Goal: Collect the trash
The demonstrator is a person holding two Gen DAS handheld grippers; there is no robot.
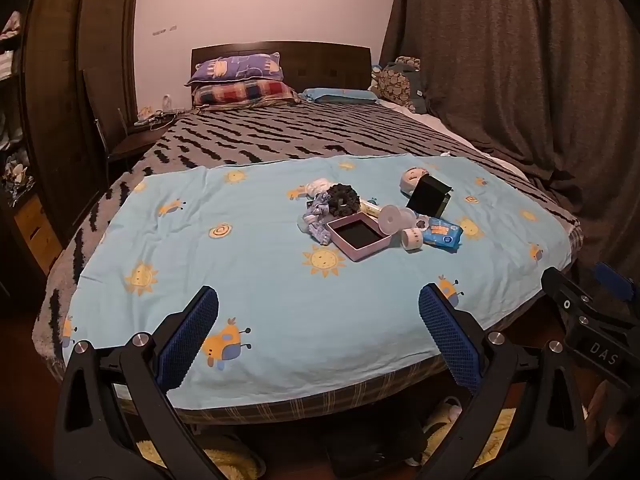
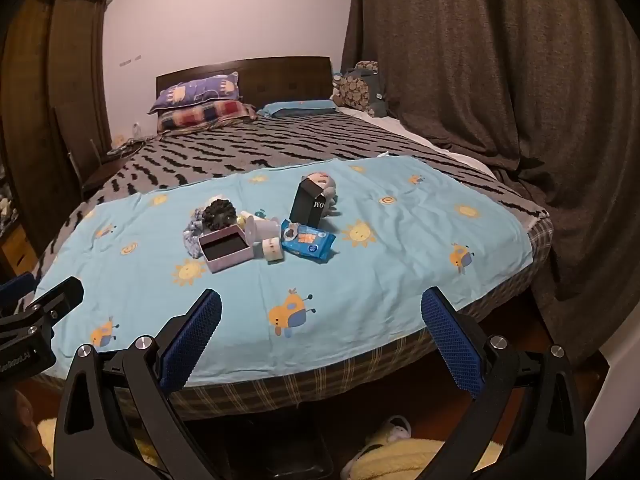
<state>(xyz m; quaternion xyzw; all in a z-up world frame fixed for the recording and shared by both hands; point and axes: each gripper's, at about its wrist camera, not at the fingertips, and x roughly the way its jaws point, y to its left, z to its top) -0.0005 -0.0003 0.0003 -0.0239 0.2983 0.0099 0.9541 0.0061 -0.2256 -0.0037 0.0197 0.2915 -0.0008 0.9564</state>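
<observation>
Trash, or what passes for it, sits heaped in a small clutter at the centre of the light blue sheet (image 1: 248, 264) spread over the foot of the bed (image 1: 256, 136), and nothing has been picked up. In the left wrist view the pile lies right of centre: a pink open box (image 1: 357, 237), a black scrunchie (image 1: 343, 198) behind it, a blue wipes packet (image 1: 442, 233) to its right, a small white roll (image 1: 412, 239) between them, and a black carton (image 1: 428, 197) standing upright at the back. The left gripper (image 1: 318, 332) hangs low in frame at the near edge of the bed, jaws spread wide, nothing between them, well apart from the pile. Same story on the other side: the right gripper (image 2: 320, 332) has its jaws wide and empty, with the pile up in the middle-left of its view, the pink box (image 2: 226, 249) nearest. I read this as the opening approach, before any reach. No bin or bag shows in either view, so where the things go is not clear. The next move calls for choosing one item, probably a near, loose one like the packet or the roll, carrying a gripper forward over the sheet and closing on it without shoving its neighbours, since several pieces touch each other.
</observation>
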